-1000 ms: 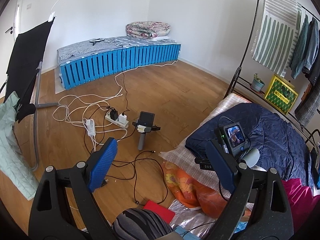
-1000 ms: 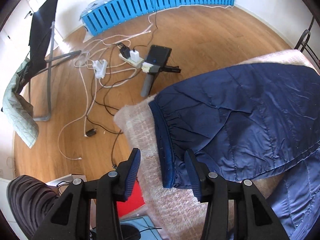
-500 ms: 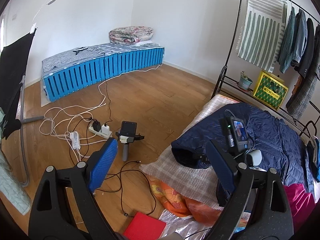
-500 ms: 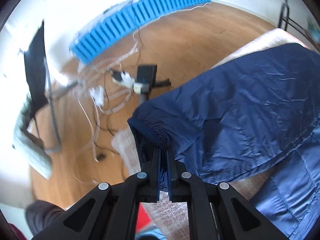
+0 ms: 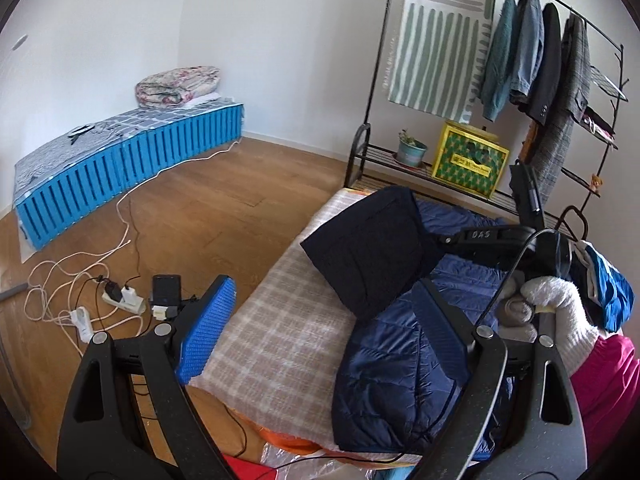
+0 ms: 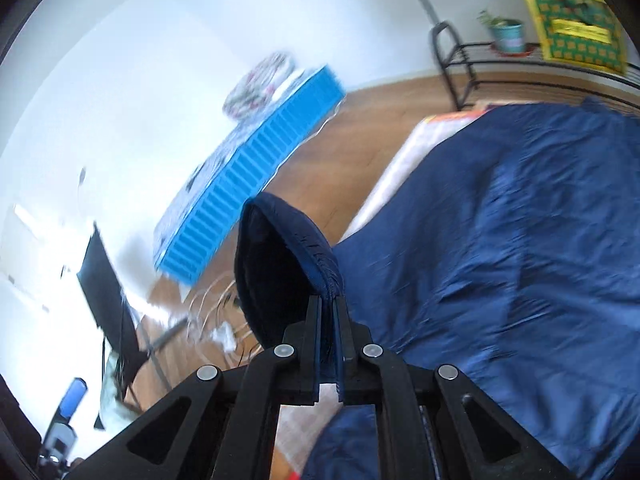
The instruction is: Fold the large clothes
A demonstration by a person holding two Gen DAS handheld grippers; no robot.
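Note:
A navy quilted jacket (image 5: 400,360) lies on a checked blanket (image 5: 280,344) on the floor. My right gripper (image 6: 328,308) is shut on the jacket's gathered elastic edge (image 6: 312,240) and holds it up, tilted, above the rest of the jacket (image 6: 500,240). In the left wrist view that lifted flap (image 5: 368,240) shows its dark lining, with the right gripper (image 5: 444,240) at its right side. My left gripper (image 5: 324,332) hangs open above the blanket and the jacket's near part, with nothing between its blue pads (image 5: 208,328).
Cables and a power strip (image 5: 120,296) lie on the wooden floor, next to a phone on a handle (image 5: 166,292). A blue pallet bed (image 5: 132,160) stands at the back wall. A clothes rack (image 5: 540,80) with a yellow crate (image 5: 468,160) stands behind the blanket. Pink cloth (image 5: 608,380) lies at right.
My right gripper shut on the jacket's edge, then rose and rolled, lifting the edge over the jacket. My left gripper stayed open and swung right, toward the rack.

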